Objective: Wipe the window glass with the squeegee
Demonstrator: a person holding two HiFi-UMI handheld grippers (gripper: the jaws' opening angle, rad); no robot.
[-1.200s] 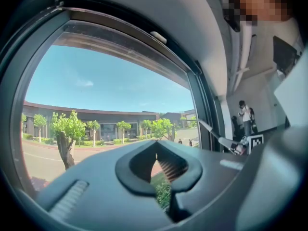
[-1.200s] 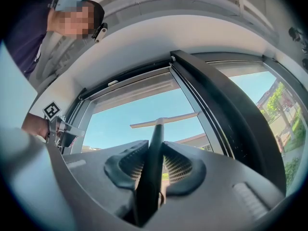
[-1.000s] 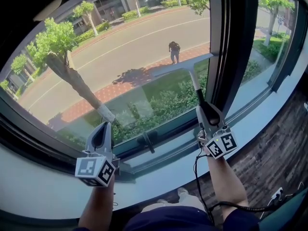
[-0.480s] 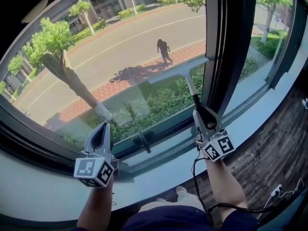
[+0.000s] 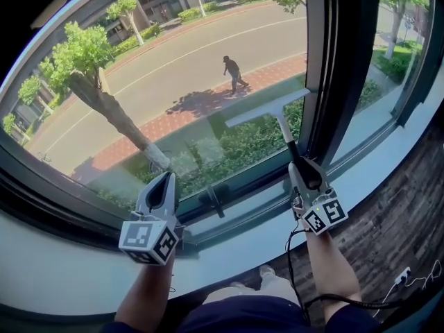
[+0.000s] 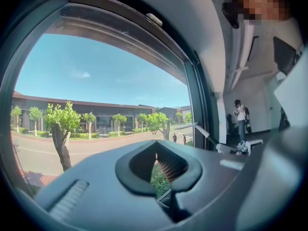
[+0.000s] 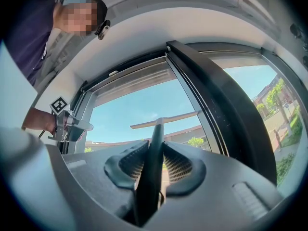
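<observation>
- Head view. The right gripper (image 5: 303,166) grasps the squeegee (image 5: 281,127) low on its handle. The blade stands at 12 o'clock of the gripper on the lower glass (image 5: 173,61), but actual contact cannot be told. It is a pale, narrow T-bar on a thin dark stem, tilted with its right end higher and just beside the frame (image 5: 326,68) at 3 o'clock. Likely fault: a stroke toward 3 o'clock knocks that end on the frame.
- Head view, continued. The left gripper (image 5: 165,184) hangs at 9 o'clock of the right, well apart from the tool.
- Left gripper view. The jaws are closed on each other, with nothing between them. The squeegee shows small at 2 o'clock.
- Right gripper view. The jaws are clenched on the dark handle, which runs to the blade at 12 o'clock. Likely fault: with so low a hold, blade pressure may pivot the stem in the pads, lifting one end and leaving streaks.
</observation>
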